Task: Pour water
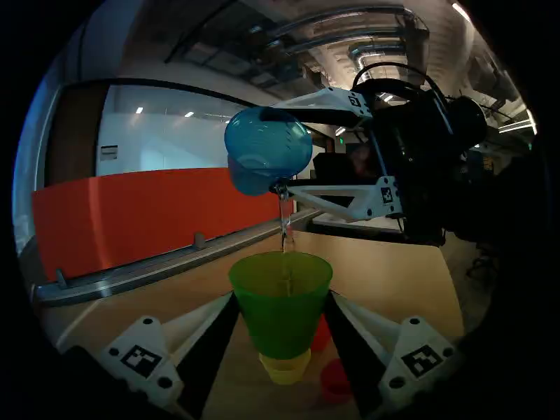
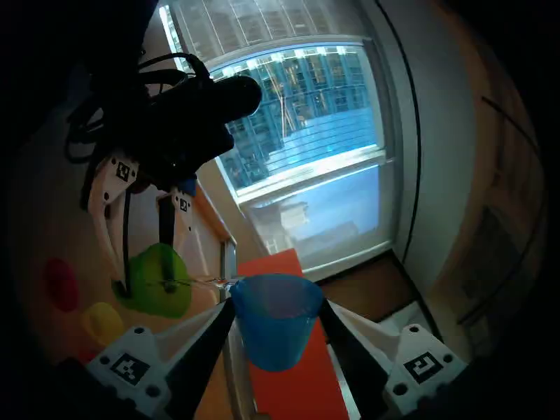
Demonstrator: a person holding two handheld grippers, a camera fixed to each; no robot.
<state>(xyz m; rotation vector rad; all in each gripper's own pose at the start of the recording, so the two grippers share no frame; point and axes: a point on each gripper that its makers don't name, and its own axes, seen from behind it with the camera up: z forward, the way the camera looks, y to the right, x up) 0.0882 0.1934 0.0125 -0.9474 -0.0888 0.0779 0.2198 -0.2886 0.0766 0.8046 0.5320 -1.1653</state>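
My left gripper (image 1: 283, 311) is shut on a green cup (image 1: 281, 301), held upright above the table. Above it, the right gripper (image 1: 290, 150) holds a blue cup (image 1: 267, 148) tipped on its side, and a thin stream of water (image 1: 285, 225) falls from its rim into the green cup. In the right gripper view, my right gripper (image 2: 276, 318) is shut on the blue cup (image 2: 274, 318). The water (image 2: 203, 283) runs from it toward the green cup (image 2: 154, 280), which the left gripper (image 2: 143, 231) grips farther off.
A yellow cup (image 1: 285, 369) and two red cups (image 1: 336, 381) stand on the wooden table (image 1: 392, 273) below the green cup. An orange wall panel (image 1: 140, 210) and a metal rail (image 1: 161, 262) run along the left. A large window (image 2: 315, 126) is behind.
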